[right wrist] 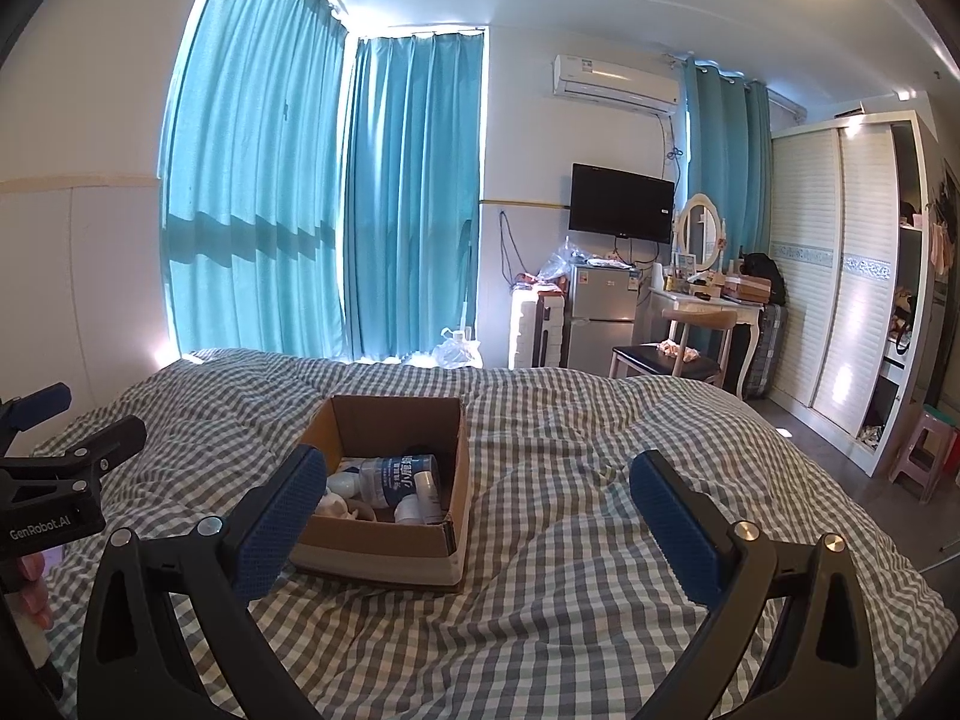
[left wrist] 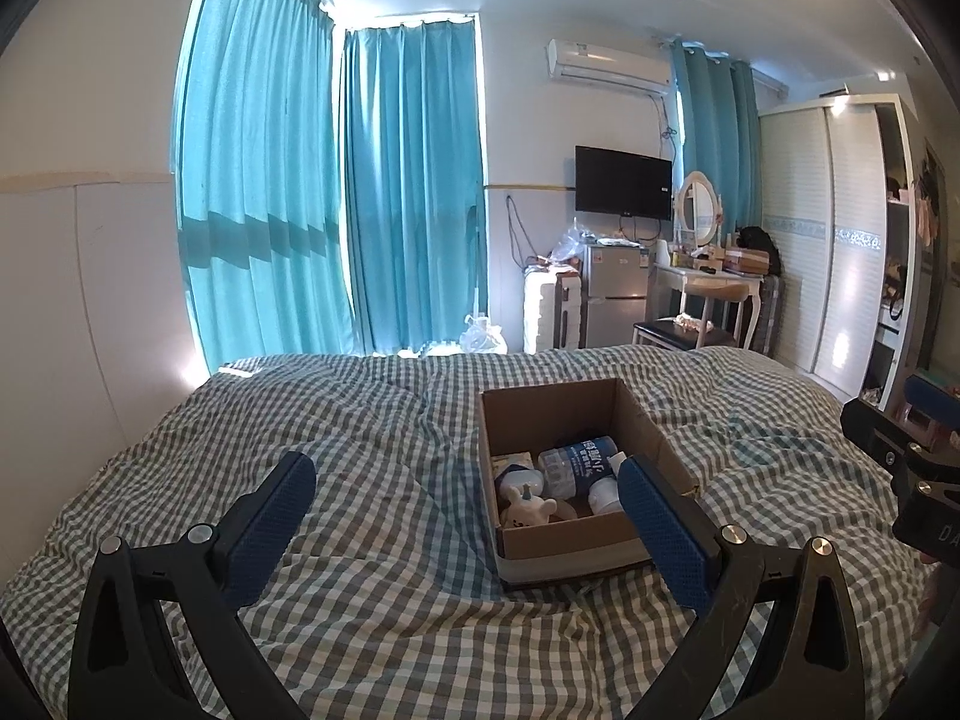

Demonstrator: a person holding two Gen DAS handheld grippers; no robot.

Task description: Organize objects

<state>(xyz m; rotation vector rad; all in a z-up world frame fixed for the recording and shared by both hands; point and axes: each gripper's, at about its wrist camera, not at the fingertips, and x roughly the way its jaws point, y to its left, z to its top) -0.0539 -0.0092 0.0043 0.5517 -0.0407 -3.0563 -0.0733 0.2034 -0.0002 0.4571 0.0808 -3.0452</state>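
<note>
The cardboard box [left wrist: 564,540] lies mid-bed [left wrist: 360,600], between both grippers; left gripper [left wrist: 465,480] and right gripper [right wrist: 477,477] are spread wide, empty.

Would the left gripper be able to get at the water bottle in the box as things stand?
Probably yes: the left gripper is open and empty, the cardboard box is open-topped, and the water bottle lies on top of the other items.

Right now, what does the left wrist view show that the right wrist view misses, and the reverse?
Left wrist only: a plush toy in the near corner of the box, and the right hand-held gripper at the frame's right edge. Right wrist only: a pink stool by the wardrobe, and the left hand-held gripper at the left edge. Both: the box on the checked bed, the bottle inside, open empty jaws.
</note>
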